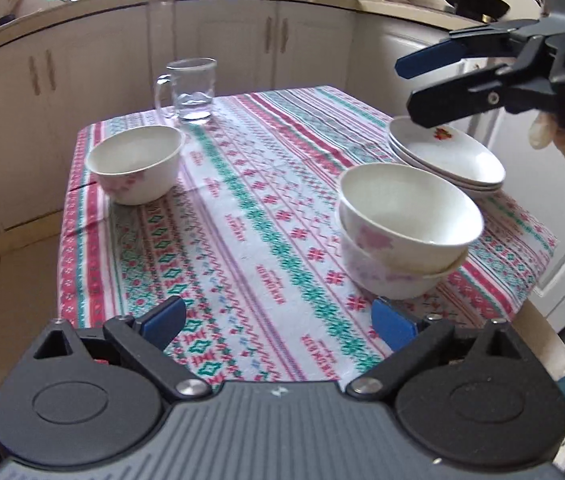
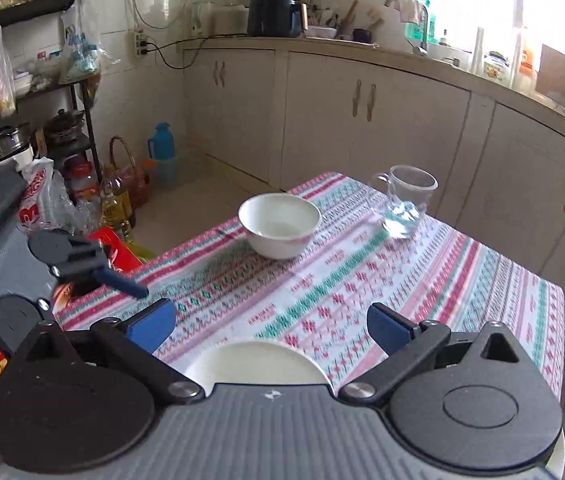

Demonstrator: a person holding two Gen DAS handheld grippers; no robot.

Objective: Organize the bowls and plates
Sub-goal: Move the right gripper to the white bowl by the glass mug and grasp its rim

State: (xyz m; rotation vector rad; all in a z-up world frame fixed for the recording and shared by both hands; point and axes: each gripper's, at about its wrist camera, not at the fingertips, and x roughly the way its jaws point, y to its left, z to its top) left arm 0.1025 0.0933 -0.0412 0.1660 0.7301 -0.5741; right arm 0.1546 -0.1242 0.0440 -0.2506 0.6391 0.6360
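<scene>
Two white bowls with pink flowers are stacked point(image 1: 406, 224) at the table's right side, the top one tilted. A third such bowl point(image 1: 136, 162) stands alone at the far left; it also shows in the right wrist view point(image 2: 279, 224). A stack of white plates point(image 1: 448, 156) lies at the right edge, and part of it point(image 2: 256, 362) shows under my right gripper. My left gripper point(image 1: 278, 322) is open and empty above the near table edge. My right gripper point(image 2: 272, 330), also seen in the left wrist view point(image 1: 412, 88), is open and empty above the plates.
A glass mug point(image 1: 190, 90) stands at the far edge of the patterned tablecloth point(image 1: 242, 220). Cabinets point(image 2: 362, 120) run behind the table. A cluttered shelf point(image 2: 22, 80), bottles and a basket stand on the floor to the left.
</scene>
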